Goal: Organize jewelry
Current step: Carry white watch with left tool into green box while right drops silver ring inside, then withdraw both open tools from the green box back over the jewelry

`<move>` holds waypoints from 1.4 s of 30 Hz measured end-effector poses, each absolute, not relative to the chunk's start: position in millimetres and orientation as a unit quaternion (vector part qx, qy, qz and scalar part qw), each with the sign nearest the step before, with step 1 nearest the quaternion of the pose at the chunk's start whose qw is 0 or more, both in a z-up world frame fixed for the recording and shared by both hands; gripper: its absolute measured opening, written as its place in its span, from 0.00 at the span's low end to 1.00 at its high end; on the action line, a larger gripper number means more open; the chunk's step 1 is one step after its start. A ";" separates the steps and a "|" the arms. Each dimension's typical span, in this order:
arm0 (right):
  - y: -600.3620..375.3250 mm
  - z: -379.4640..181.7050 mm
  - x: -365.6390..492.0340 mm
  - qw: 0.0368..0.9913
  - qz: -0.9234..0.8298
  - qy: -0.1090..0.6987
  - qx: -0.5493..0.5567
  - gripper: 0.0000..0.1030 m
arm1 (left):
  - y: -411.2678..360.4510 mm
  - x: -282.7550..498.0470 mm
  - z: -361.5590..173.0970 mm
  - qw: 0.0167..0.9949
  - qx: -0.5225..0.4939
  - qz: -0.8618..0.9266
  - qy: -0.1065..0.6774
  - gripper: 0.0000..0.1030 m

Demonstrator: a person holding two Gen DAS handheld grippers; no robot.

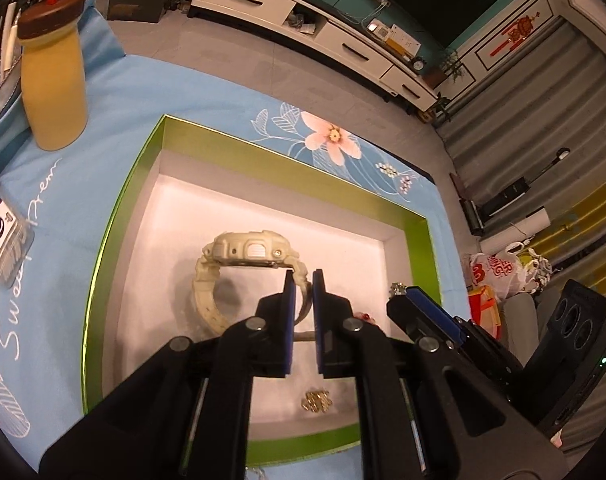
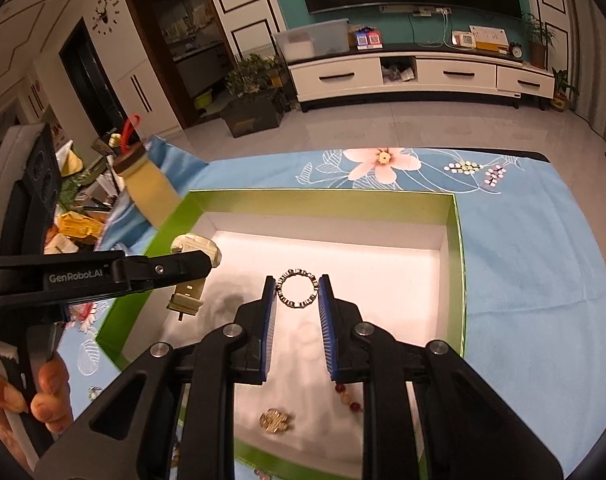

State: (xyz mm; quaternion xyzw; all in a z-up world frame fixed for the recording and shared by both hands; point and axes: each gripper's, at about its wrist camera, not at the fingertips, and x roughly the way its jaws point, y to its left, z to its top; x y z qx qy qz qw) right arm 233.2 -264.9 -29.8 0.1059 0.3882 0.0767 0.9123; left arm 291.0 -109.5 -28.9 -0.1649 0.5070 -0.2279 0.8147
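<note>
A green box (image 1: 263, 158) with a white floor lies on a blue cloth. My left gripper (image 1: 302, 274) is shut on the strap of a pale chunky watch (image 1: 247, 250) and holds it over the box. In the right wrist view the watch (image 2: 193, 250) hangs from the left gripper above the box's left side (image 2: 159, 232). My right gripper (image 2: 297, 280) is shut on a dark beaded bracelet (image 2: 297, 289), held above the box floor. A gold chain heap (image 2: 275, 422) and red beads (image 2: 349, 400) lie on the box floor near the front.
A yellow bottle with a brown lid (image 1: 55, 76) stands on the cloth left of the box. A clear plastic box with a label (image 1: 3, 232) lies at the left edge. The cloth ends at the table's far edge (image 2: 503, 154).
</note>
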 end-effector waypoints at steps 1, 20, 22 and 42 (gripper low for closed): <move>-264.1 -31.5 236.6 0.910 0.077 0.393 0.106 0.21 | -110.3 293.5 -30.6 0.815 -0.163 -0.224 0.509 0.10; -298.8 -27.6 148.1 0.914 0.068 0.373 0.145 0.36 | -54.7 217.5 9.4 0.837 -0.149 -0.231 0.473 0.83; -298.3 -26.6 130.7 0.915 0.069 0.373 0.140 0.36 | -36.0 204.0 9.3 0.837 -0.151 -0.222 0.477 0.86; -263.6 -26.6 13.6 0.902 0.125 0.389 0.139 0.36 | 133.5 58.4 -40.4 0.818 -0.274 -0.117 0.492 0.93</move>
